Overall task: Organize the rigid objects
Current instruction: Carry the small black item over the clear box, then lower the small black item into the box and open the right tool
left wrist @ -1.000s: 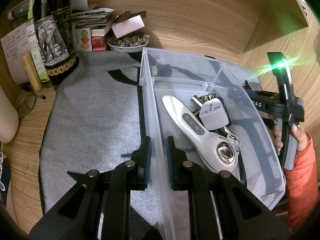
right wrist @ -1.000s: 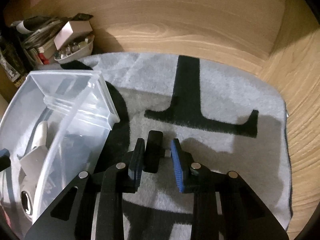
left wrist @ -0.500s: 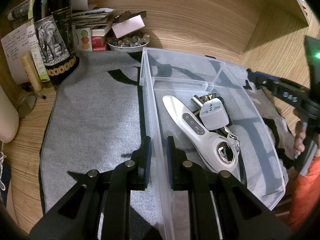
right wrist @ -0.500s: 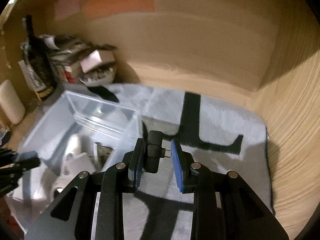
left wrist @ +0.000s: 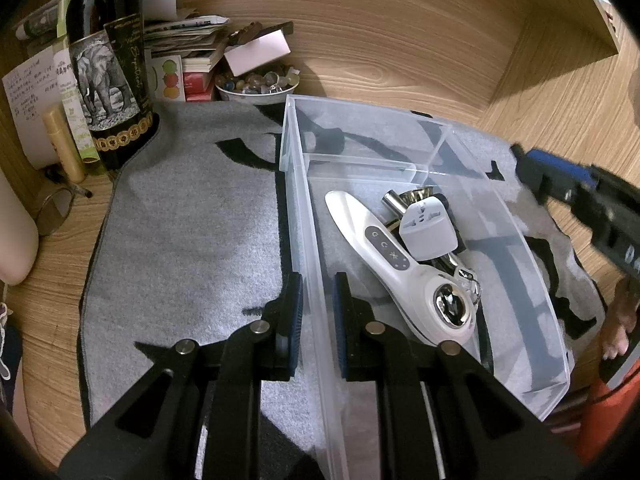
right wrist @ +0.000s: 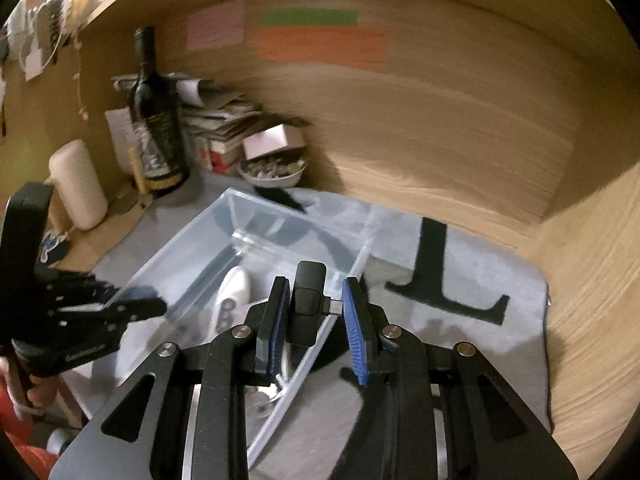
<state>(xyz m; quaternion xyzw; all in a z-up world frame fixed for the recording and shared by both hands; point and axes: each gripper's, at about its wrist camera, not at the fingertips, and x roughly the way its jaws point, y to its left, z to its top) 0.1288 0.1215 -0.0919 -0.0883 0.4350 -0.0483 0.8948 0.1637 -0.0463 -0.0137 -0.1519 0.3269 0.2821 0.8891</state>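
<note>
Plug adapter point(right wrist: 307, 303), small and black with a short metal connector pointing sideways, sits clenched in my right tool point(right wrist: 316, 322), held up over the near corner of the clear plastic bin point(left wrist: 416, 162). My left tool point(left wrist: 317, 322) grips the bin's long side wall, one finger outside and one inside, closed on the thin plastic.

Inside the bin I see a white handheld device point(left wrist: 394, 268) with three buttons and a shiny round end, lying diagonally. Resting against it is a white travel adapter point(left wrist: 428, 230), and beneath that some silver metal pieces point(left wrist: 404, 198) that I cannot identify. A divider crosses the bin near its far end; the section behind it shows only the mat through the plastic.

The bin stands on a grey mat point(left wrist: 188, 240) with black markings, spread over a wooden desk point(left wrist: 48, 300) enclosed by wooden walls. At the back left stand a dark bottle point(left wrist: 110, 68) with an elephant label, a stack of papers and books point(left wrist: 188, 40), and a white bowl point(left wrist: 258, 88) of small stones. Coloured paper notes point(right wrist: 320, 42) are stuck on the back wall.
</note>
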